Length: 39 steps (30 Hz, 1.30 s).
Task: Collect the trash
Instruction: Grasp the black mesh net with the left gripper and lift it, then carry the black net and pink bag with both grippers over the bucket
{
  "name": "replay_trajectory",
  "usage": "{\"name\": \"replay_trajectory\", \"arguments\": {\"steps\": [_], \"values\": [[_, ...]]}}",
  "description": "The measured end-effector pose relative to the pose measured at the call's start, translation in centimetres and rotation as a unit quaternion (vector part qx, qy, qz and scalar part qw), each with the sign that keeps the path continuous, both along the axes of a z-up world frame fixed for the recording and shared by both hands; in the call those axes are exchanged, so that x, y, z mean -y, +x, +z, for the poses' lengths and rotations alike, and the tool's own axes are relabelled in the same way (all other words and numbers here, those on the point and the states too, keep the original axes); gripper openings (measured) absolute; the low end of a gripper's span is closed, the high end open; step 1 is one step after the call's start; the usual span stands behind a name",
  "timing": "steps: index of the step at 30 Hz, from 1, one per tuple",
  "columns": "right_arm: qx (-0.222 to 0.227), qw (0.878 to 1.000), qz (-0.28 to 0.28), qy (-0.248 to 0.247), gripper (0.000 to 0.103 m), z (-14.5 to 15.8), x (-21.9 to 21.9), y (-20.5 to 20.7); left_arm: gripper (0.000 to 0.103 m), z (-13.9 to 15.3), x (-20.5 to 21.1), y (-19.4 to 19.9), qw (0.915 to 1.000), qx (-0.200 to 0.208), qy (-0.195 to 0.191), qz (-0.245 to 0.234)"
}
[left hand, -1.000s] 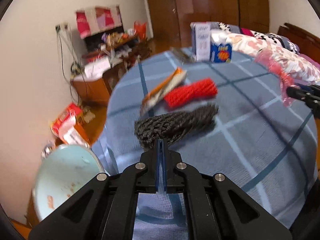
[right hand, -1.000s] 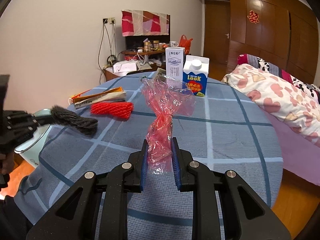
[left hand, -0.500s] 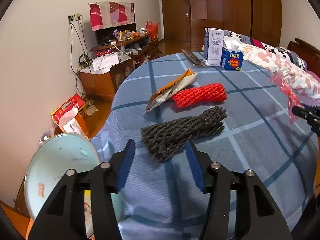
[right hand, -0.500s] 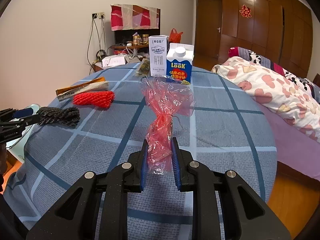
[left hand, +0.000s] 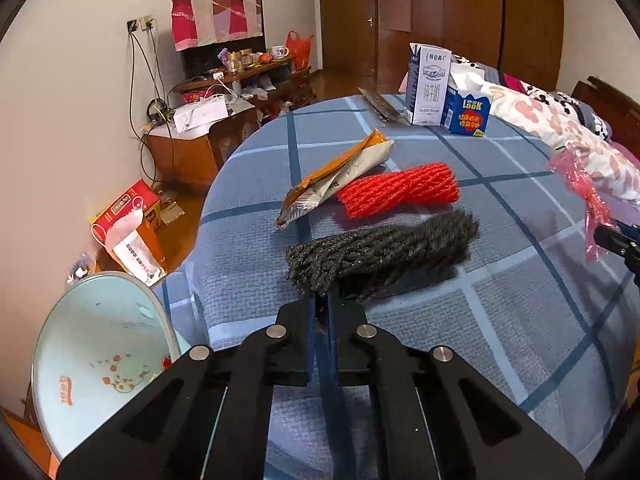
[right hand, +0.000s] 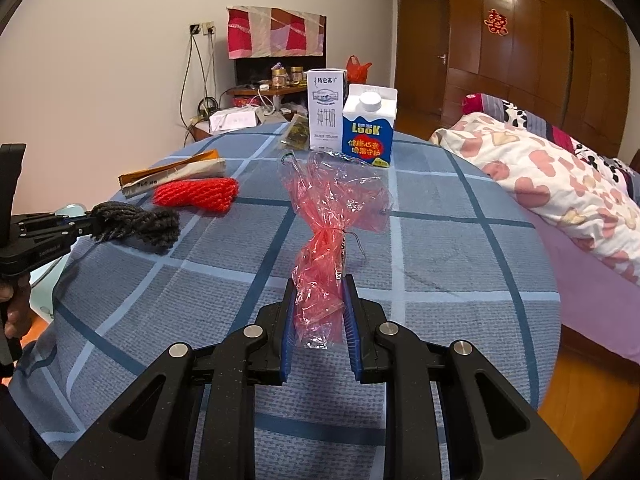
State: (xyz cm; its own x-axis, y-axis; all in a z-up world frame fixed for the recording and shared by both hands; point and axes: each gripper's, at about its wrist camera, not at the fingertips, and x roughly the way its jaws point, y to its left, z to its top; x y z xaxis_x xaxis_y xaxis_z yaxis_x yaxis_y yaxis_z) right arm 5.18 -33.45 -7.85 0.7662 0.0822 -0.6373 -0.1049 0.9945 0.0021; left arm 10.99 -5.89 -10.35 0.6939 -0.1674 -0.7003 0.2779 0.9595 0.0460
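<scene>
A black foam net (left hand: 384, 252) lies on the blue checked tablecloth (left hand: 520, 320), and my left gripper (left hand: 320, 300) is closing tight on its near end, the pads pinching the mesh. The right wrist view shows the same net (right hand: 132, 222) at the far left, held by the left gripper (right hand: 86, 224). My right gripper (right hand: 318, 292) is shut on a crumpled red plastic bag (right hand: 332, 208), which stands up above the cloth. Behind the black net lie a red foam net (left hand: 400, 190) and an orange-and-white wrapper (left hand: 340, 172).
A pale blue bin (left hand: 100, 360) stands on the floor below the table's left edge. A tall milk carton (left hand: 428, 84) and a blue Look carton (left hand: 466, 110) stand at the table's far side. A bed (right hand: 560, 168) runs along the right.
The left jaws opened half a second ago with the black net lying free on the cloth, and have now closed on its near end again. The right gripper still holds the red bag.
</scene>
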Motion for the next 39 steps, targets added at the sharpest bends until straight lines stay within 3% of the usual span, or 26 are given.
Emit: {"name": "replay_trajectory", "arguments": {"steps": [11, 39], "values": [[0.012, 0.999, 0.033, 0.004, 0.022, 1.2, -2.5, -0.1, 0.004, 3.3, -4.2, -3.9, 0.9995, 0.03, 0.007, 0.011], [0.017, 0.985, 0.171, -0.007, 0.022, 2.0, -16.6, 3.3, 0.004, 3.7, -15.2, -7.5, 0.9926, 0.036, 0.03, 0.112]]}}
